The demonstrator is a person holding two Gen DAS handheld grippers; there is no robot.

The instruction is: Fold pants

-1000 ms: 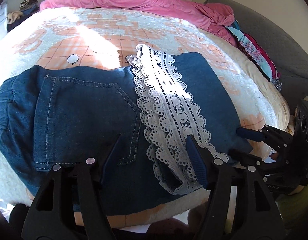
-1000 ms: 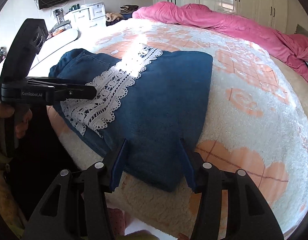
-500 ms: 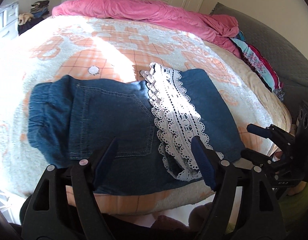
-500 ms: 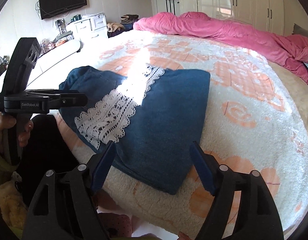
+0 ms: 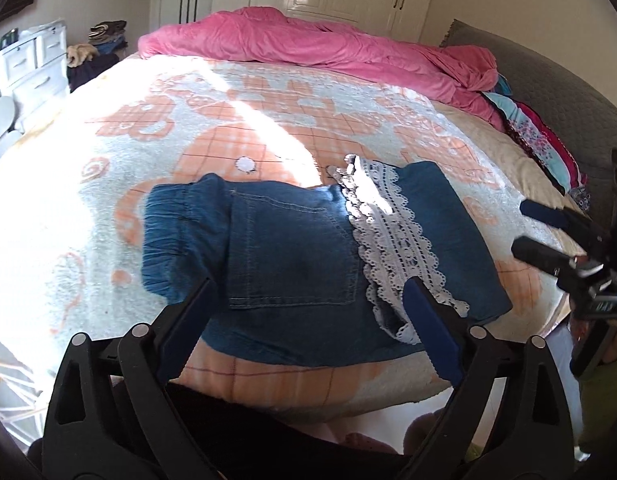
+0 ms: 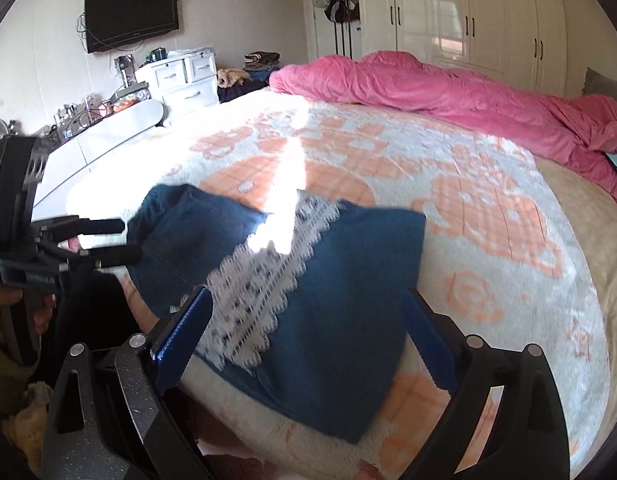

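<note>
Change since earlier frames: both grippers have drawn back and up from the pants; jaws that stood narrower now spread wide.
Bed (image 5: 108, 184): one, under a white and orange fleece cover.
Pink duvet (image 5: 316, 52): one, bunched along the far side of the bed.
Pants (image 5: 292, 256): one pair, blue denim, folded flat near the bed's near edge; one back pocket faces up.
Lace band (image 5: 392, 236): one white strip lying across the folded denim.
Left gripper (image 5: 308, 324): one, jaws opening, nothing between them, hovering clear above the pants.
Right gripper (image 6: 308, 340): one, jaws opening, nothing held, also clear of the cloth.
</note>
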